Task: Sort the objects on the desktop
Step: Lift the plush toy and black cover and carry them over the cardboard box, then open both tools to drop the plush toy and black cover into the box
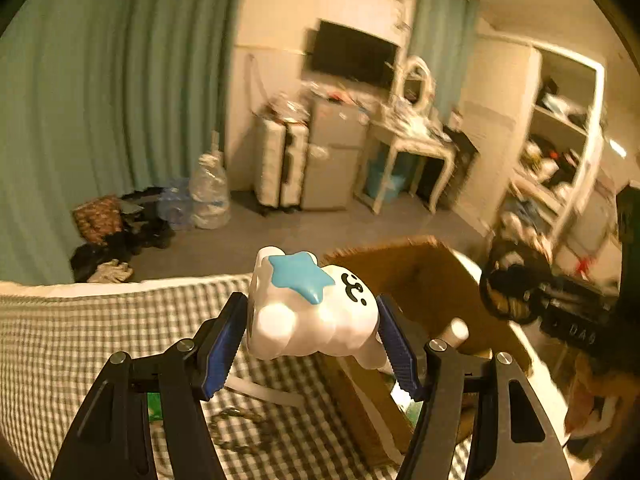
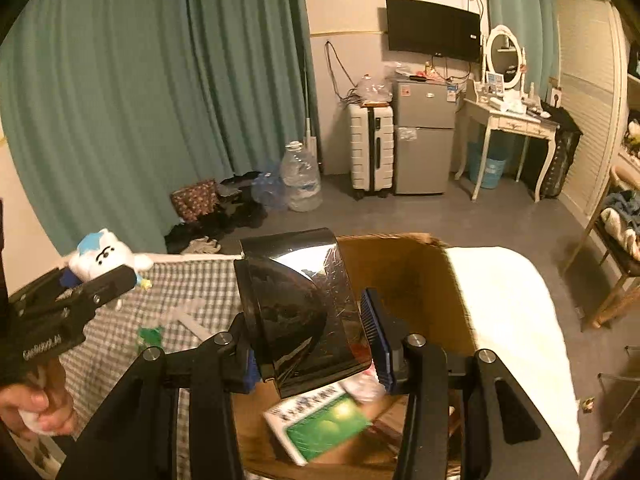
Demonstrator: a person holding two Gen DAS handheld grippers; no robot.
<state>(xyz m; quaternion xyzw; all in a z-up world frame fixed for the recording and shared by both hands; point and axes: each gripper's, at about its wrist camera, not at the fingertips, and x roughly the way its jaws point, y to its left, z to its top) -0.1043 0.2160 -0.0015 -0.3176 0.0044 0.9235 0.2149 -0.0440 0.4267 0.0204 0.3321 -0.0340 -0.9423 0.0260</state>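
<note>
The left gripper (image 1: 312,334) was clamped on a white toy figure (image 1: 310,312) w/ a blue star on top and a small drawn face; both blue pads (image 1: 224,344) pressed its sides, jaws about half apart w/ the toy filling the gap. In the left wrist view the toy hung above the near edge of a grey-checked cloth (image 1: 80,340), just left of an open cardboard box (image 1: 432,280). In the right wrist view the same toy (image 2: 106,256) showed at far left, over the checked cloth (image 2: 192,284), w/ the person's hand (image 2: 38,408) wrapped round the left gripper's handle lower down. The right gripper (image 2: 316,344) was closed on a glossy black curved object (image 2: 304,304), rounded on top and scratched on its right face; the right blue pad (image 2: 376,332) lay against its side, the left pad mostly hidden behind it. That object was held over the box (image 2: 400,272), whose inside held a green-and-white packet (image 2: 320,424) and some other bits too blurred to ID. A white cover (image 2: 508,320) lay just right of the box. A few small items sat on the cloth, incl. something green (image 2: 150,336) and a pale strip (image 2: 188,316). Bkgd of the left view was smeared.
</note>
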